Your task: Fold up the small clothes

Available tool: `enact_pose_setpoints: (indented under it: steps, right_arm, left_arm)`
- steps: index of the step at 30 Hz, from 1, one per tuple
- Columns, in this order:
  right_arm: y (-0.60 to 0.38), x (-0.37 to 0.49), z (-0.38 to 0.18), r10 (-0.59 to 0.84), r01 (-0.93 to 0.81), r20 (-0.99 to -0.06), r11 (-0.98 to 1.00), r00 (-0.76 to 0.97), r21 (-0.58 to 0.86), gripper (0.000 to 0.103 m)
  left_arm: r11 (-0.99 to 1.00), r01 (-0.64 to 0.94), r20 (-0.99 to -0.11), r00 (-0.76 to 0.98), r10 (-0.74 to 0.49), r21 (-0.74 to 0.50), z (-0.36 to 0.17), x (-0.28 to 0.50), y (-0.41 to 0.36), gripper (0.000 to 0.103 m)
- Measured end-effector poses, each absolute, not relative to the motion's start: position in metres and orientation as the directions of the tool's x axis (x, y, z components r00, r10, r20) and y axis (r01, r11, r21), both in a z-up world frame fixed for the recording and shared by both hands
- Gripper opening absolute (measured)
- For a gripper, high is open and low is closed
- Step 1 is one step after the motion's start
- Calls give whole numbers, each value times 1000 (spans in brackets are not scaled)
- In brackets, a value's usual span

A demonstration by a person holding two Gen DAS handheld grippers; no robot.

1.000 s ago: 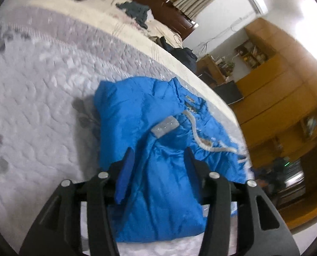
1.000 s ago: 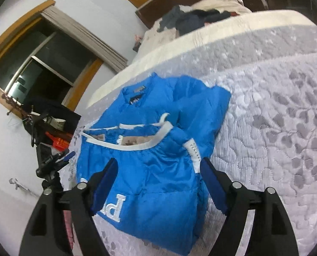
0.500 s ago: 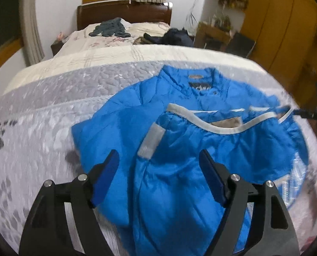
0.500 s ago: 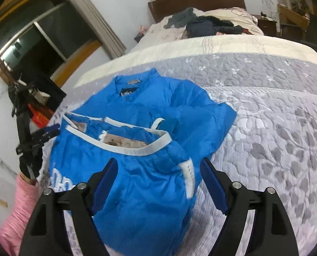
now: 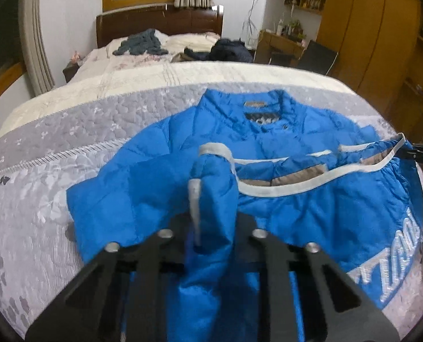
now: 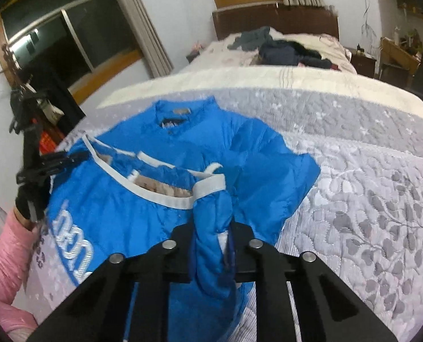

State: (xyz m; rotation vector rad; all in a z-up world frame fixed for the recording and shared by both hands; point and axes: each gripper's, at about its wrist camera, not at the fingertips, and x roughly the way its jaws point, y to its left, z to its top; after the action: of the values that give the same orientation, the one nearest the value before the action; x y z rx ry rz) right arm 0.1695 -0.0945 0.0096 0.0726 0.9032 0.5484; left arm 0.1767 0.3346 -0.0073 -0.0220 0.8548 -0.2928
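while each gripper pinches a hem corner of the blue jacket [image 5: 311, 216], the left gripper [image 5: 211, 228] and right gripper [image 6: 211, 233] clenched on fabric, the jacket lies on the bed [image 6: 368, 199] with its collar [image 5: 262, 105] straight ahead, so the fold likely runs forward along its length.

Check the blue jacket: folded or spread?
Partly folded: the jacket has its white-trimmed hem doubled up over the chest, with the collar uncovered.

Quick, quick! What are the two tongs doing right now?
Left tongs: closed, pinching a fold of the blue jacket.
Right tongs: closed, pinching a fold of the blue jacket too.
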Motion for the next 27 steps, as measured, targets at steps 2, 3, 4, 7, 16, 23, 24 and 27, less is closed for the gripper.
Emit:
enact_pose_setpoints:
  steps: [2, 3, 4, 7, 16, 23, 24, 27]
  right_arm:
    - [-97, 163, 19, 493, -427, -707, 856, 507, 291, 15]
    - [-97, 159, 25, 500, -431, -695, 853, 517, 294, 15]
    - [-97, 156, 30, 504, -434, -687, 852, 524, 294, 15]
    - [-97, 150, 52, 515, -438, -656, 848, 552, 297, 15]
    - [-91, 192, 114, 501, -390, -605, 864, 618, 318, 15]
    - [-79, 254, 119, 451, -325, -641, 892, 621, 313, 15]
    - [-79, 267, 112, 446, -309, -654, 895, 611, 322, 15]
    - [-79, 291, 91, 434, -271, -684, 901, 586, 339, 15]
  left_arm:
    - [962, 238, -715, 650, -258, -131, 1, 168, 335, 13]
    - [963, 234, -699, 667, -258, -132, 7, 162, 335, 12]
    - [964, 230, -685, 683, -255, -130, 13, 158, 335, 12]
    - [966, 215, -646, 718, -257, -146, 31, 150, 339, 12]
    - [967, 121, -552, 802, -227, -222, 87, 181, 353, 12]
    - [981, 63, -575, 802, -158, -182, 91, 237, 347, 13]
    - [984, 55, -588, 795, -147, -172, 86, 246, 345, 13]
    - [988, 41, -626, 769, -128, -152, 68, 268, 341, 13]
